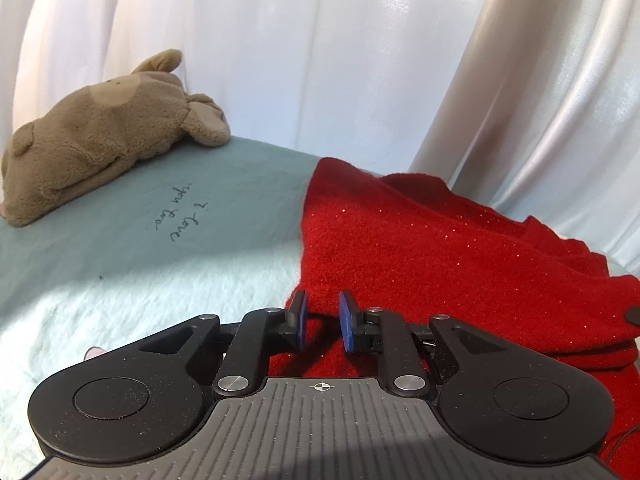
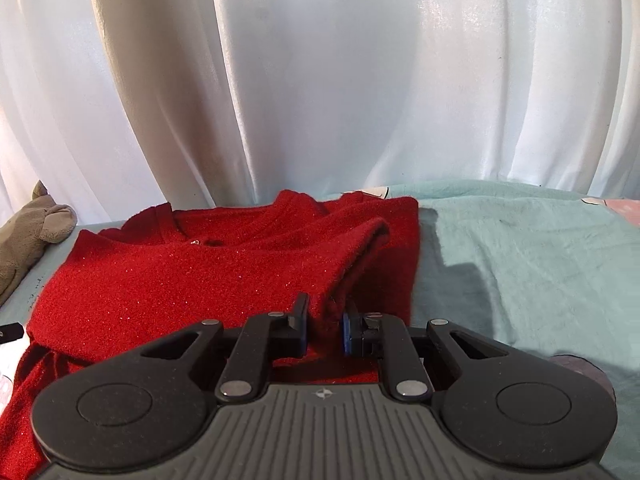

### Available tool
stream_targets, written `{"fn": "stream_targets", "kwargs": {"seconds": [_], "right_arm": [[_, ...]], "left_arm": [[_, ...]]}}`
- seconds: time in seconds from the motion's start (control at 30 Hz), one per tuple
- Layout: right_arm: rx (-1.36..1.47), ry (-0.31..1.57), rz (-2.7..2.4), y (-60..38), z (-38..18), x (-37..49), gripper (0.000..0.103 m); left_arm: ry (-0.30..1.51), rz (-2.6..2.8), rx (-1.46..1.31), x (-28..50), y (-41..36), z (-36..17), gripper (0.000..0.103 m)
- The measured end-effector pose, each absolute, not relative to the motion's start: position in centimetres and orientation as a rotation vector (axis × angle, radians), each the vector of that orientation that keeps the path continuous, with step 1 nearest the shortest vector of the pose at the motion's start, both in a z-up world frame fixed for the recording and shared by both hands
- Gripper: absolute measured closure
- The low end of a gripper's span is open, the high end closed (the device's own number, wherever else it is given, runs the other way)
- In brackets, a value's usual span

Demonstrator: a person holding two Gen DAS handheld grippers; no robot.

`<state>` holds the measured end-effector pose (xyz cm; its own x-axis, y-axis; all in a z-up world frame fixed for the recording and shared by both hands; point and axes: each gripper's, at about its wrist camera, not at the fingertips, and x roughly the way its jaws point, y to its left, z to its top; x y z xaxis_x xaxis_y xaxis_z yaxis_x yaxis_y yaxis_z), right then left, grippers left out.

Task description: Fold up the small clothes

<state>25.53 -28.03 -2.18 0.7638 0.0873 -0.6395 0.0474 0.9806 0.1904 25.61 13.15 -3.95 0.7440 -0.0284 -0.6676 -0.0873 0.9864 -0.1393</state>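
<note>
both grippers pinch the red sweater: right gripper (image 2: 325, 326) nearly closed on its edge, left gripper (image 1: 323, 322) likewise. red sweater (image 2: 200, 272) stretches toward twelve o'clock, its long axis running nine to three across the teal blanket (image 2: 520, 248).

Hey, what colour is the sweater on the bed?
Bright red with fine glittery specks; the sweater shows best in the right wrist view.
</note>
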Motion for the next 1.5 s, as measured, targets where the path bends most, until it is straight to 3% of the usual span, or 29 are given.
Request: {"fn": "stream_targets", "kwargs": {"seconds": [0.27,0.5,0.7,0.87,1.0,1.07,1.33,1.5], "right_arm": [[0.221,0.804,-0.012,-28.5,-4.4,25.7,0.087],[0.535,0.726,0.000,-31.0,-3.4,22.1,0.065],[0.920,0.717,0.046,-33.7,-6.1,21.4,0.064],[0.972,0.716,0.043,-33.6,-7.5,22.5,0.064],[0.960,0.734,0.045,-32.9,-7.8,23.6,0.071],[0.907,0.744,0.038,-32.5,-7.4,24.0,0.093],[0.565,0.679,0.002,-30.5,-4.1,23.3,0.093],[0.464,0.709,-0.022,-29.9,-4.8,23.4,0.093]], "left_arm": [[0.769,0.005,-0.193,25.9,12.6,-4.0,0.079],[0.839,-0.093,-0.330,25.9,12.2,-5.1,0.074],[0.858,-0.125,-0.464,26.8,11.8,-6.5,0.074],[0.836,-0.092,-0.495,27.8,12.1,-7.1,0.074],[0.856,-0.064,-0.531,28.4,12.6,-7.5,0.079],[0.854,-0.060,-0.525,28.2,12.7,-7.2,0.084],[0.809,-0.062,-0.361,26.9,11.2,-5.8,0.088],[0.839,-0.044,-0.363,27.4,11.2,-6.7,0.088]]}}
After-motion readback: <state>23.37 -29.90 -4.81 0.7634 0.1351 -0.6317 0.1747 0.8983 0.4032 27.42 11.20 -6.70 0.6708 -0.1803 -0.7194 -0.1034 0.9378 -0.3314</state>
